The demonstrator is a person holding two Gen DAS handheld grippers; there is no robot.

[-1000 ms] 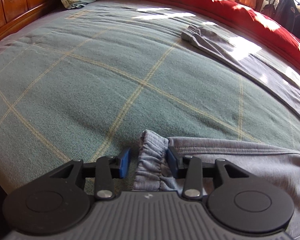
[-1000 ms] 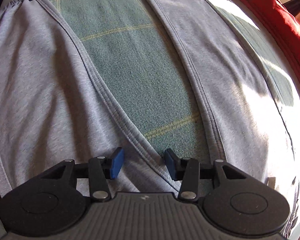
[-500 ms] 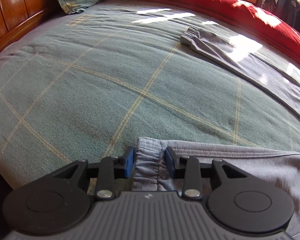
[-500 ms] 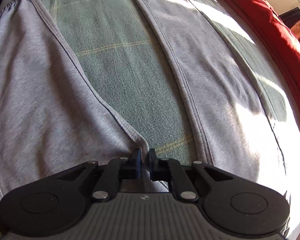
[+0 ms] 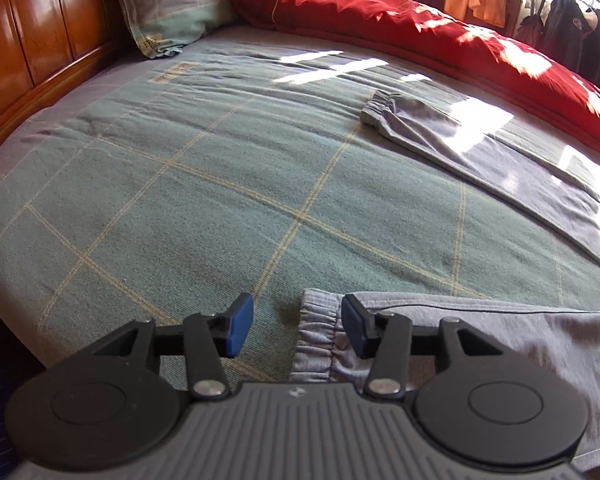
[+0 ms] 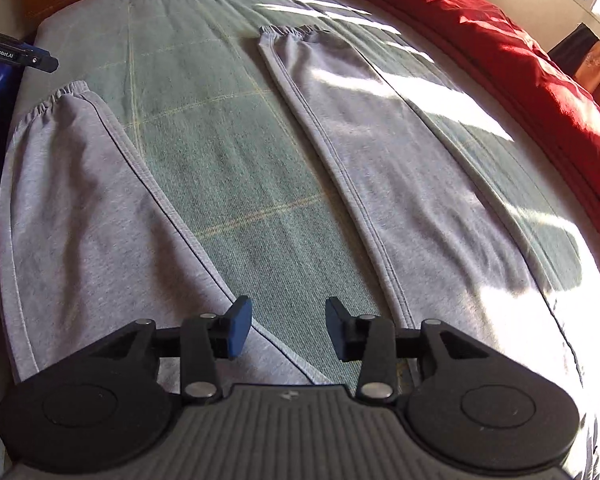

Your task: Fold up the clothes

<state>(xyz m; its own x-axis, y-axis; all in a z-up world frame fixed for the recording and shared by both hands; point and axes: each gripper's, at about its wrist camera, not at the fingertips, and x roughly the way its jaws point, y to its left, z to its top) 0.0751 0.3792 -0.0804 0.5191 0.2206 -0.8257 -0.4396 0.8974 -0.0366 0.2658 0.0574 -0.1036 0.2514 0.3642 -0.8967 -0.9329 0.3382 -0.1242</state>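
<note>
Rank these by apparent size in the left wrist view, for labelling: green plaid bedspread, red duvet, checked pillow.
1. Green plaid bedspread
2. Red duvet
3. Checked pillow
Distance shrinks the last two; the pillow is cropped.

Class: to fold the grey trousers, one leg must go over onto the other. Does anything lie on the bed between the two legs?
Nothing visible does. Between the near leg and the far leg lies only bare green bedcover. Both the left gripper and the right gripper are open, holding nothing.
</note>
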